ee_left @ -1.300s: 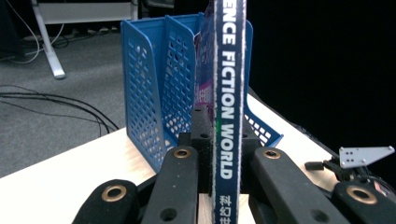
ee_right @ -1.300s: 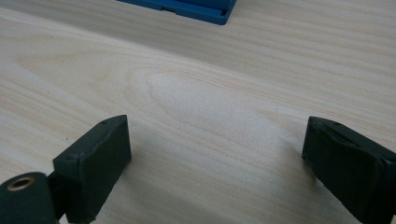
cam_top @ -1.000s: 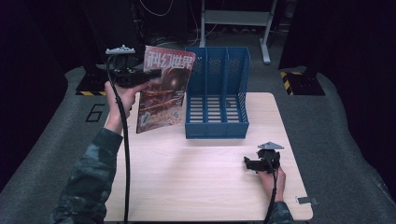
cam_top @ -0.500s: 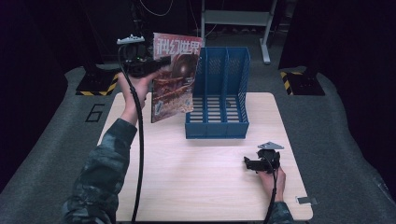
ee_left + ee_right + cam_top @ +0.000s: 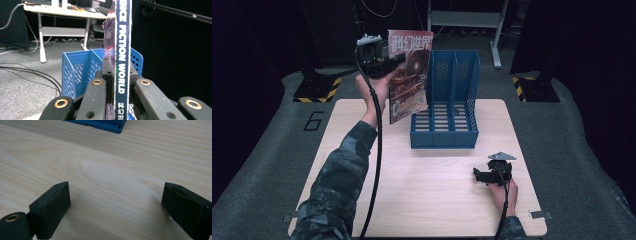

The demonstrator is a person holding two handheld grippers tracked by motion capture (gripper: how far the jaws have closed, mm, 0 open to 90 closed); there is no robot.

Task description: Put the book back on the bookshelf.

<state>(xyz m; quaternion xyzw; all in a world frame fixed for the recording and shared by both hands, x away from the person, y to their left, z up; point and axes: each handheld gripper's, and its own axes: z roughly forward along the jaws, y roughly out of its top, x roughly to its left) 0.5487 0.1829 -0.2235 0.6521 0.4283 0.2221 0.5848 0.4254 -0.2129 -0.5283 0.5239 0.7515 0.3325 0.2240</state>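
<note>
While raised upright over the blue rack, magazine clamped in left gripper; spine reads "SCIENCE FICTION WORLD". Right gripper low on table, jaws wide apart, holding nothing.

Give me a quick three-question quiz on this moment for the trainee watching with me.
1. True or false: the left hand-held gripper is shut on the magazine.
2. Where is the magazine relative to the blue file rack? A) lying flat on the table B) held upright in the air above the rack's left side C) already standing in a slot
3. What is between the jaws of the right hand-held gripper?

Key:
1. True; its jaws clamp the spine in the left gripper view.
2. B.
3. Nothing; the jaws stand wide apart over the bare wooden table.
</note>
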